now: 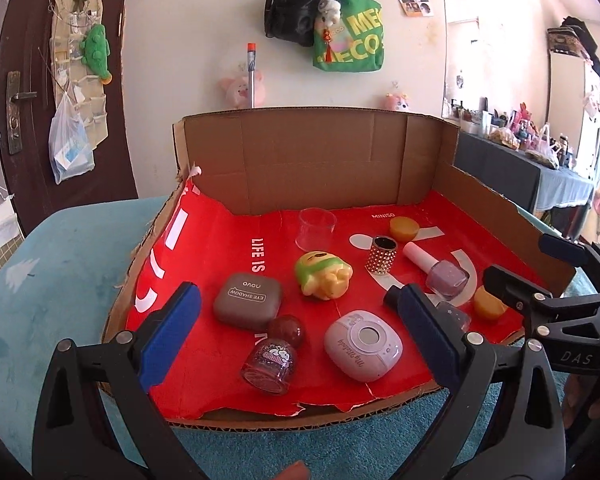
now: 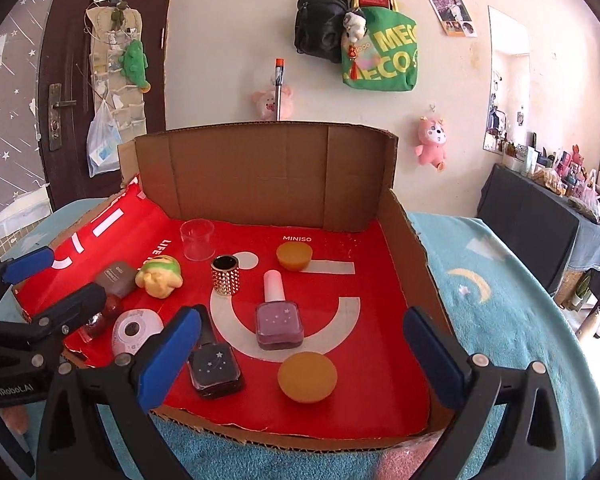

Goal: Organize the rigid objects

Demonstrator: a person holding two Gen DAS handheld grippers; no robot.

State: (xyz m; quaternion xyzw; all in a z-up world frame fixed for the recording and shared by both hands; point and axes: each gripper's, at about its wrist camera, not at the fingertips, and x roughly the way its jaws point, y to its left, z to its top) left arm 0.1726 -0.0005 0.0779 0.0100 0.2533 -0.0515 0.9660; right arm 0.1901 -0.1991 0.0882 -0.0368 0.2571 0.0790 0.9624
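Left blue-padded gripper (image 1: 296, 320) poised at near edge of the shallow cardboard tray with red paper lining (image 1: 508, 216), jaws spread wide, holding nothing; between them, grey rounded eyeshadow case (image 1: 247, 300), clear glitter bottle with dark red round cap (image 1: 274, 354) on its side, lilac rounded compact (image 1: 363, 345). Right blue-padded gripper (image 2: 302, 344) likewise wide open and empty, framing dark star-printed nail polish bottle (image 2: 215, 368), mauve square nail polish bottle (image 2: 278, 320) and orange round puck (image 2: 307, 376). Further back: gold studded cylinder (image 2: 225, 274), yellow-green squishy figure (image 2: 160, 276), clear plastic cup (image 2: 197, 239), second orange puck (image 2: 294, 256).
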